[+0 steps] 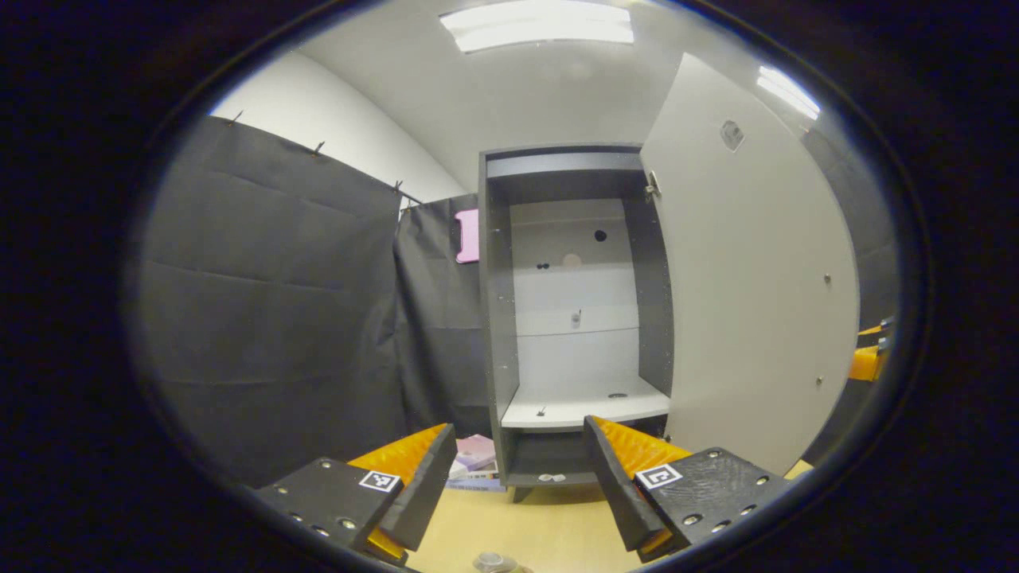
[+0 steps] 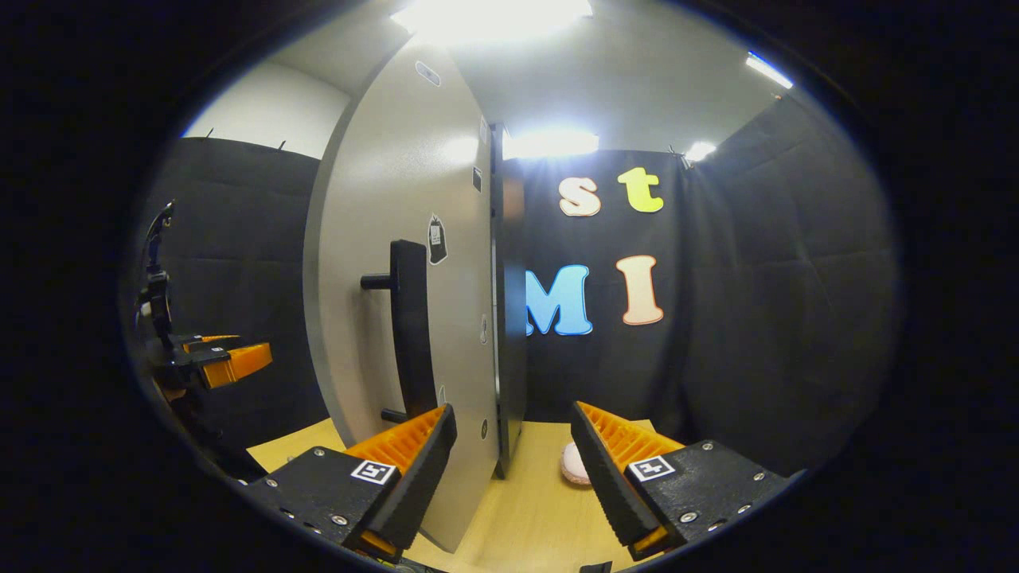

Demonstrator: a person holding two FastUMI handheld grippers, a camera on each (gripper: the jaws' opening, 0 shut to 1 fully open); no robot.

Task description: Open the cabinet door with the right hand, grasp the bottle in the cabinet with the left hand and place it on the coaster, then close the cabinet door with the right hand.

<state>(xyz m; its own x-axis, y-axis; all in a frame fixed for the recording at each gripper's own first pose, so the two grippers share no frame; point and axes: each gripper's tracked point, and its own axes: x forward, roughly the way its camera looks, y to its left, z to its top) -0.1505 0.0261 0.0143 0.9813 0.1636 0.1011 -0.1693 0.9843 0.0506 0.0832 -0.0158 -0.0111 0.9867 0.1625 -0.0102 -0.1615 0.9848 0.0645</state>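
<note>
- Grey cabinet (image 1: 573,318) stands far across the table (image 1: 549,529), its door (image 1: 748,270) swung wide right.
- Left gripper (image 1: 517,477) released, empty.
- Right gripper (image 2: 513,469) released near the door handle (image 2: 410,326); coaster (image 2: 575,464) beside the cabinet.

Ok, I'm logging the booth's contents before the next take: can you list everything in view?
cabinet: one, dark grey frame, pale inside, on the table, standing open
cabinet door: one, light grey, swung open at the cabinet's right
door handle: one, black, upright bar on the door's outer face
table: one, light wood, under the cabinet
round pad: one, pale pink, on the table beyond the door's edge; probably the coaster
books: small stack, purplish, by the cabinet's left foot
pink panel: one, on the wall left of the cabinet
cloth wall: black, around the booth
left claw: one, open, facing the cabinet
right claw: one, open, near the door's edge
</note>
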